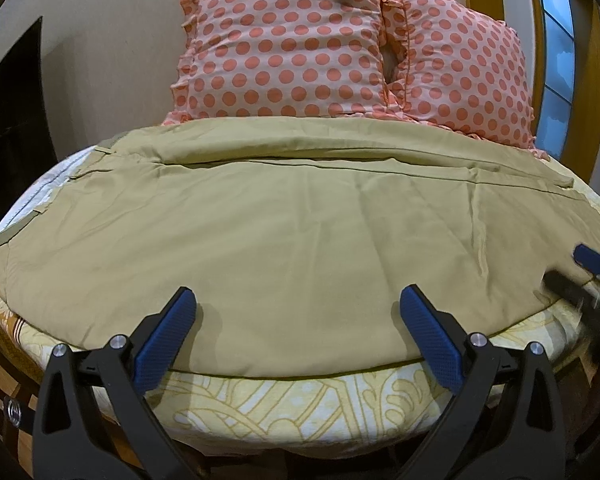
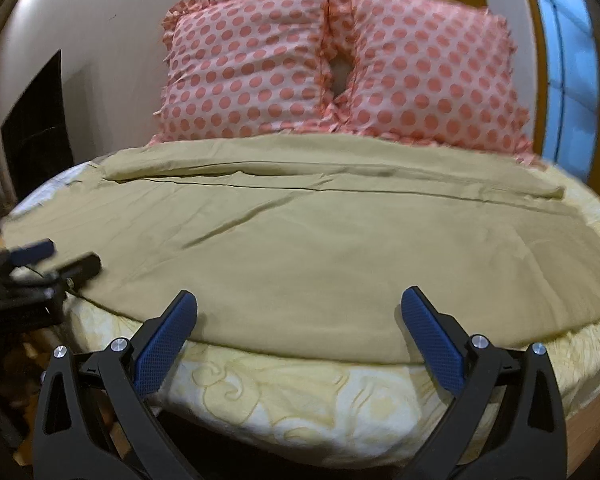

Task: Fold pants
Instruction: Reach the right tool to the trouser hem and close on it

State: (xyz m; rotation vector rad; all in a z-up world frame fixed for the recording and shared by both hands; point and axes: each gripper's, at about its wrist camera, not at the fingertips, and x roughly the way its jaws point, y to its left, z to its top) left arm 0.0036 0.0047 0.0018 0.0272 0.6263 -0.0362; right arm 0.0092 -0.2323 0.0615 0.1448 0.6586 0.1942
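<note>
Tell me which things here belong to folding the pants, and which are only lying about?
For the job:
- khaki pants, spread flat on the bed
- left gripper, fingers open
- right gripper, fingers open

Only lying about:
- two polka-dot pillows
- patterned bedsheet
- window

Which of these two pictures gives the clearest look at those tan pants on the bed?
The left wrist view: the khaki pants are sharp there, with creases, the long seam and the hem near the open left hand-held gripper easy to read. The right wrist view shows the same pants spread flat, but motion blur softens them.
</note>
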